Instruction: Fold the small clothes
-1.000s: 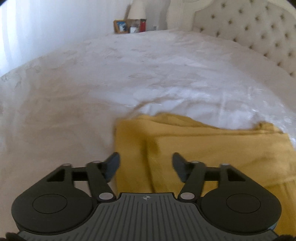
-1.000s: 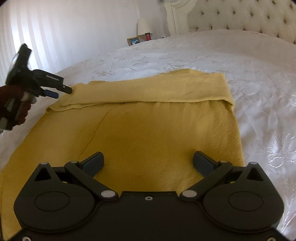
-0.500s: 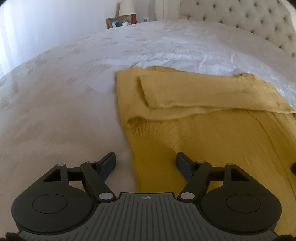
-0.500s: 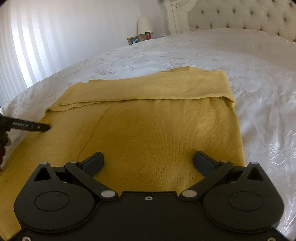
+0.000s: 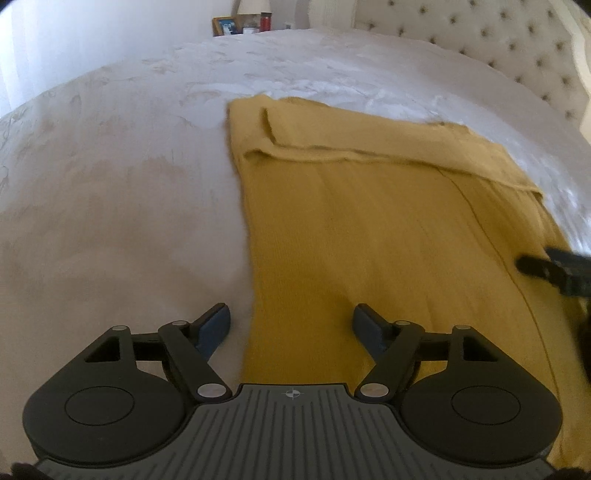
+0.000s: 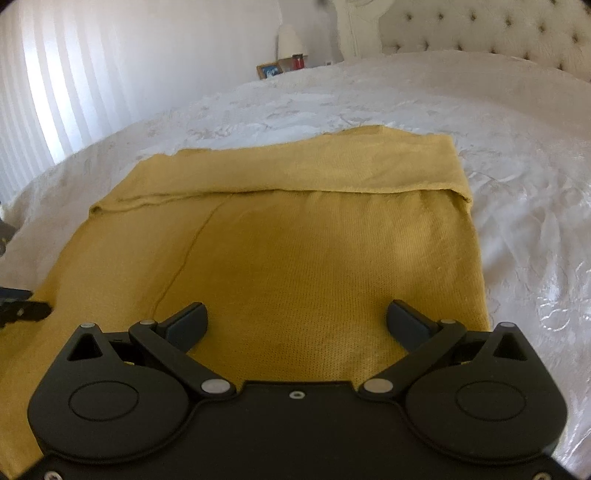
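Observation:
A mustard-yellow knit garment [image 5: 388, 236] lies flat on the white bed, its far edge folded back over itself [image 5: 369, 144]. It also fills the right wrist view [image 6: 295, 258], fold at the far end [image 6: 295, 173]. My left gripper [image 5: 291, 326] is open and empty, low over the garment's near left edge. My right gripper [image 6: 295, 321] is open and empty over the garment's near right part. The right gripper's tip shows at the right of the left wrist view [image 5: 546, 269]. The left gripper's tip shows at the left of the right wrist view [image 6: 22, 310].
The white embossed bedspread [image 5: 129, 184] spreads all around the garment. A tufted headboard [image 6: 498, 29] stands at the far right. A nightstand with a picture frame [image 6: 269, 70], a red jar and a lamp stands beyond the bed. Curtains [image 6: 74, 92] hang at the left.
My left gripper has drawn back from the folded far edge toward the garment's near left edge. My right gripper has barely moved. Both stay open.

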